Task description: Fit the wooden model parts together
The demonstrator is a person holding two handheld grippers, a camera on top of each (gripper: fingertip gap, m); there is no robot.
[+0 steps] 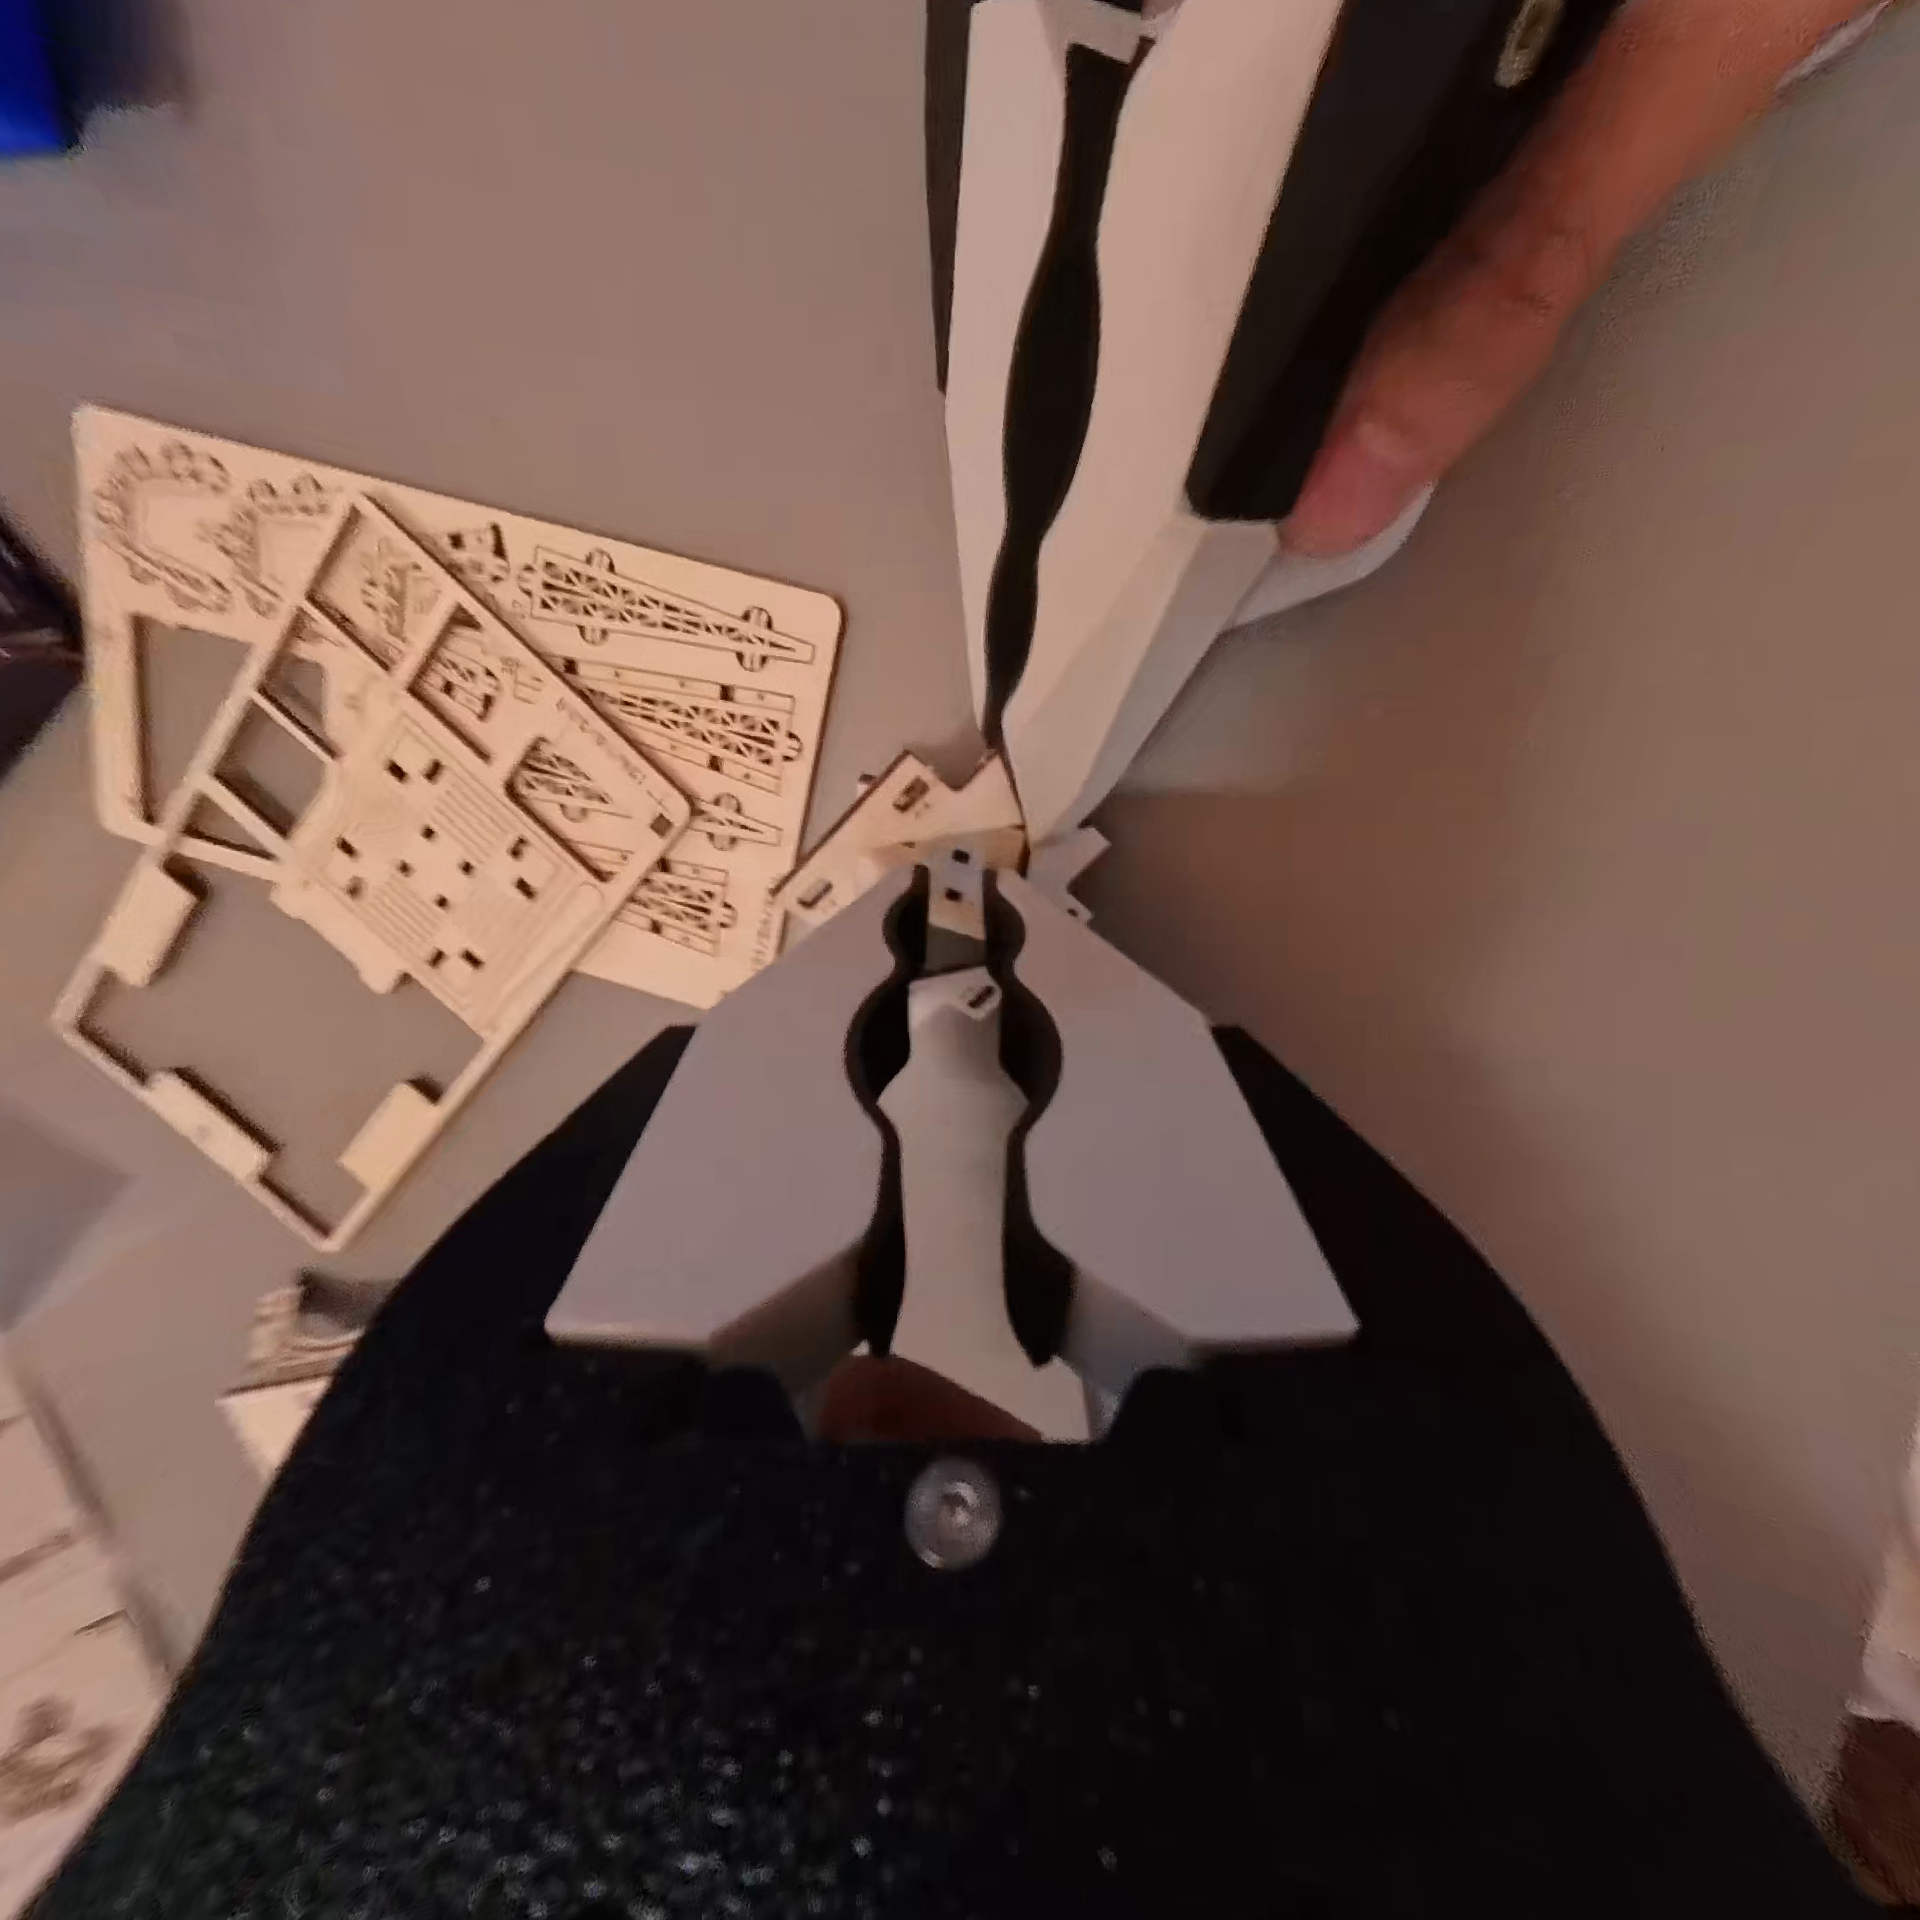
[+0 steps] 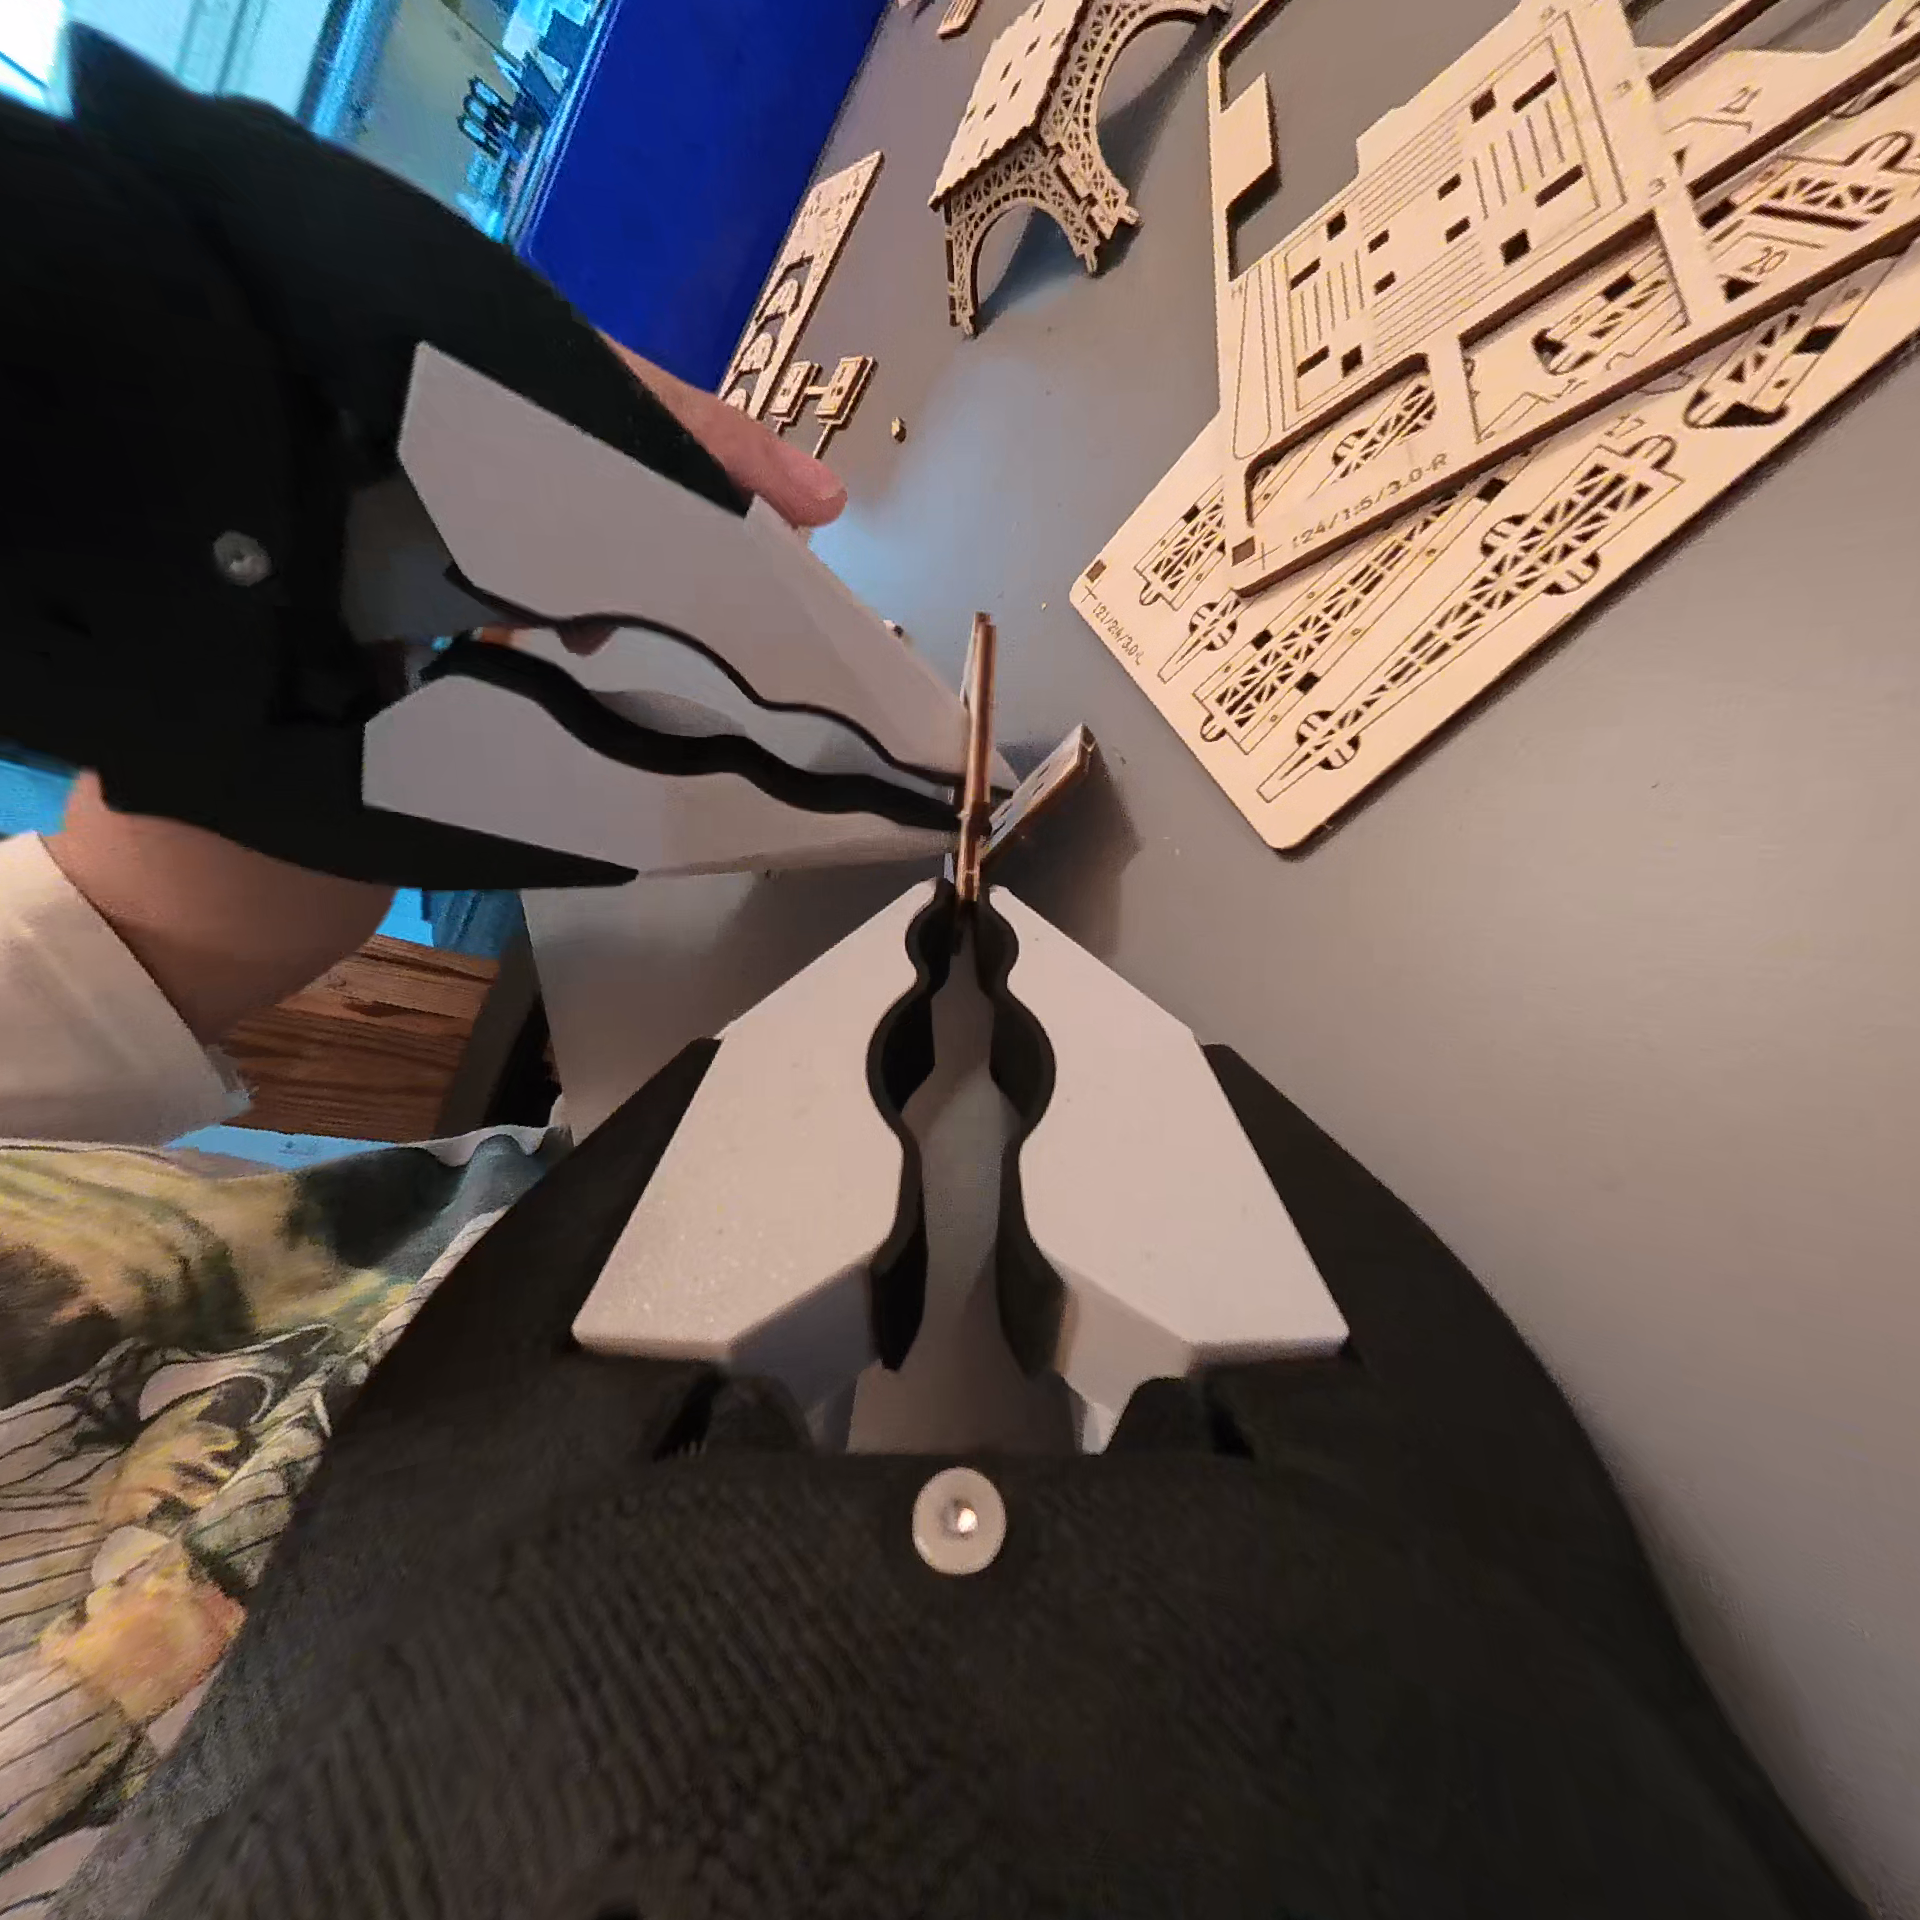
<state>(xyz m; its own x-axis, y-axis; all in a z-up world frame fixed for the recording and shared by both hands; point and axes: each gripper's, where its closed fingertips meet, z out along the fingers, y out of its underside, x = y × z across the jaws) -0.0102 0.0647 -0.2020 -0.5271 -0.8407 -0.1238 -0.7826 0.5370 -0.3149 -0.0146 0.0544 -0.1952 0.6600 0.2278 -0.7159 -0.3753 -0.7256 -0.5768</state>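
Your left tongs point(image 1: 961, 883) pinch a small slotted wooden piece point(image 1: 958, 896), while your right tongs point(image 2: 968, 902) clamp a thin wooden panel point(image 2: 979, 727) edge-on. Both parts meet just above the grey bench point(image 2: 1455, 1039), tips nearly touching. Two stacked laser-cut sheets point(image 2: 1538, 416) lie near, and the finished tower base point(image 2: 1049, 145) stands farther back.
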